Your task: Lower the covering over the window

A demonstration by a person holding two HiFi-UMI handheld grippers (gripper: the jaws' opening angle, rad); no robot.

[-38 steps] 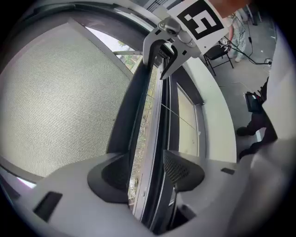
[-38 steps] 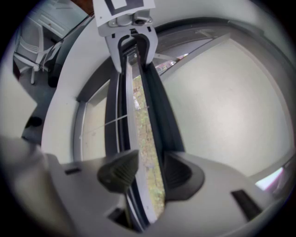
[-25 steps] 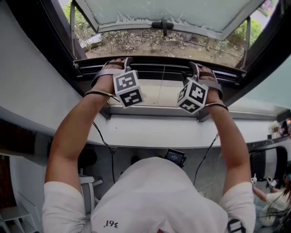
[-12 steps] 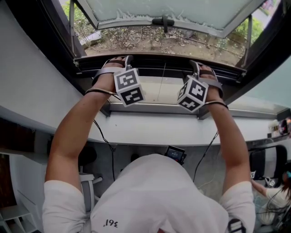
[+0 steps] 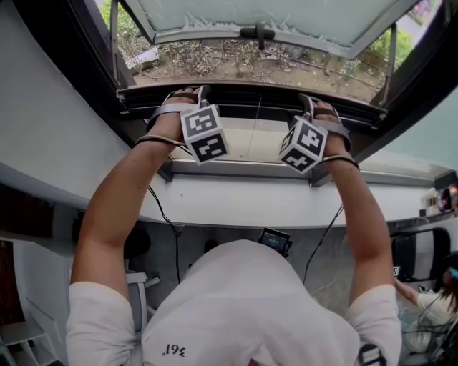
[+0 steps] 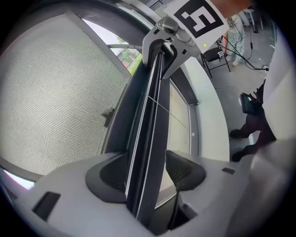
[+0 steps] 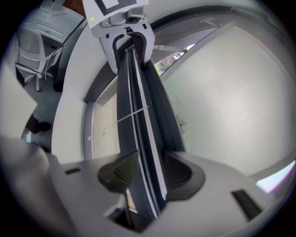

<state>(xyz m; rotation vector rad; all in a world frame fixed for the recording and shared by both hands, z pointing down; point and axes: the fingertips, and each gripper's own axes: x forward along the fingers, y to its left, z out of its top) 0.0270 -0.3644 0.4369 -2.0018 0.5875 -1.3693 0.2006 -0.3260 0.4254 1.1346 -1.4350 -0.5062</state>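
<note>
Window sash: the largest element, swung outward at the top of the head view. White sill: runs beneath the opening. The covering's dark rail: spans the opening from side to side, low against the frame and just above the sill. My left gripper: straddles the rail toward its left end. Its jaws have just been opening, and one pad stands clear of the rail with pale sill showing in the gap. My right gripper: straddles the rail toward its right end, both pads closed against the rail's sides.
</note>
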